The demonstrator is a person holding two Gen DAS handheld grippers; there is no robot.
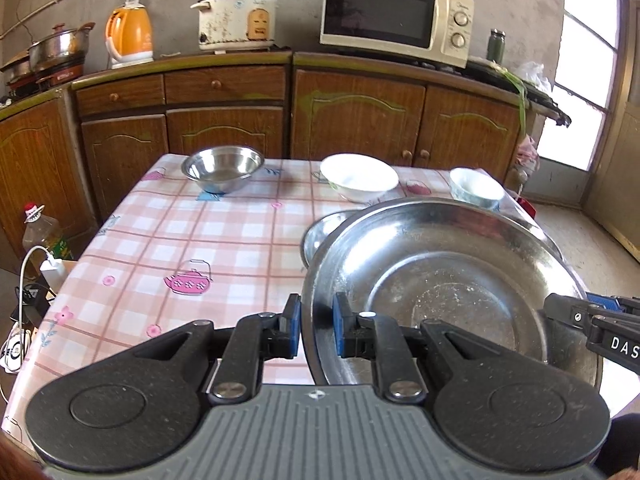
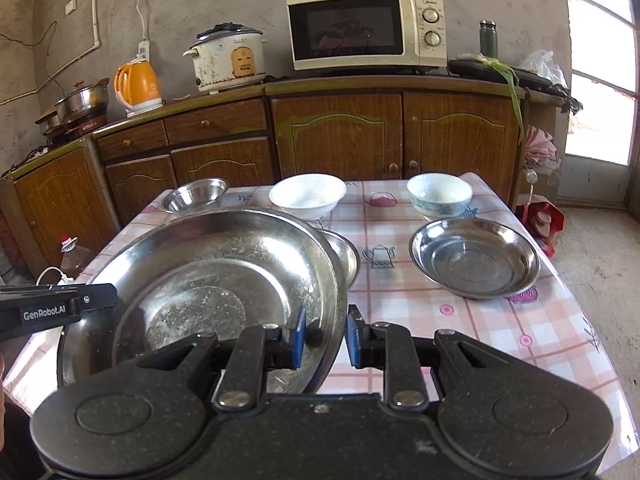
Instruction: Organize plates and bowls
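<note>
Both grippers hold one large steel plate [image 1: 448, 280] above the bench [image 1: 160, 240], which is covered in a pink checked cloth.

Left gripper [image 1: 316, 326]: blue-padded fingers [image 1: 294, 320] pinch the plate's left rim, one pad outside, one inside the dish. Right gripper [image 2: 326, 330]: fingers [image 2: 299, 334] pinch the opposite, right rim in the same way. Each gripper's body shows at the edge of the other's wrist view, reaching in at the far side of the plate.

Landmark: the large steel plate. It sits tilted, clear of the cloth on its near side, over the near middle of the bench.
- Just behind and partly under its far edge: a smaller steel dish [image 2: 346, 254], mostly hidden. Whether the two touch cannot be told.
- To its right, well apart: a shallow steel plate [image 2: 474, 258] lying flat on the cloth.
- Beyond it, along the far edge of the bench, left to right: a small steel bowl [image 1: 222, 168], a white bowl [image 2: 307, 194], a white bowl with blue pattern [image 2: 439, 194]. All three upright, apart from one another.

Inner surface of the held plate is dull, with pale speckled marks in the centre.

Background beyond the bench: wooden cabinets [image 2: 340, 136] carrying a microwave [image 2: 366, 28], a rice cooker [image 2: 226, 58] and an orange kettle [image 2: 138, 84].
</note>
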